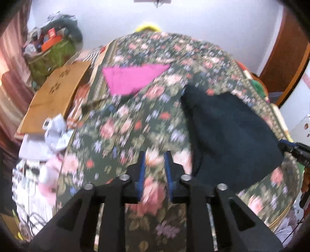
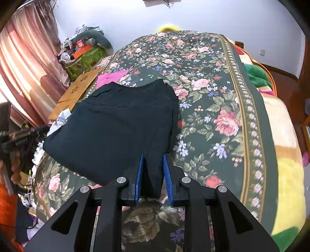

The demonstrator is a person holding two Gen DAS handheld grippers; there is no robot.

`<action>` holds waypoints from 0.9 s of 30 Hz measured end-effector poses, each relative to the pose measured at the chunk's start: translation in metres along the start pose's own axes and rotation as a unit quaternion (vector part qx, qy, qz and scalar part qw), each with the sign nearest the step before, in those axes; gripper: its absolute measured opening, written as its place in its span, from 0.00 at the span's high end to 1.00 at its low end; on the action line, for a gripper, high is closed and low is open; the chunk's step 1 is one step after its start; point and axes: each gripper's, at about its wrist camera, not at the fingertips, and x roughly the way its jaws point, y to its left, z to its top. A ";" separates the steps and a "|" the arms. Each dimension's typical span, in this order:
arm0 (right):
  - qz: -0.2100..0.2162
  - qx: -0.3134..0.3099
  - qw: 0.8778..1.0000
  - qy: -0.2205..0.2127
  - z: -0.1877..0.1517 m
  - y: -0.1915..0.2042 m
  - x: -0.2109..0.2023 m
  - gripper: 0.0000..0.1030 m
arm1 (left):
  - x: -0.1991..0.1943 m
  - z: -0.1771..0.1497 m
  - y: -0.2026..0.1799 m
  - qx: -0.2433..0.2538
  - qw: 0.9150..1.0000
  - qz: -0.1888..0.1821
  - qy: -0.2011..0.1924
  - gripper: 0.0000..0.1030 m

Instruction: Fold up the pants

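pants [image 2: 116, 124]: soft, limp, light | right gripper [image 2: 153, 174] pinches 6 o'clock edge | left gripper [image 1: 154, 170] narrow, empty

This is a bedroom in a home. A big bed [image 2: 222, 120] with a flowery cover fills the middle of the picture. Pink curtains [image 2: 25, 64] hang at the upper left. Next to them, a green box [image 2: 87, 58] is piled with clothes and stuff. White walls [image 2: 213, 15] run across the top.
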 end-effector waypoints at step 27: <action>0.031 -0.039 0.997 0.059 0.116 -0.028 0.128 0.65 | 0.150 0.115 -0.071 0.078 0.989 -0.069 0.100 0.27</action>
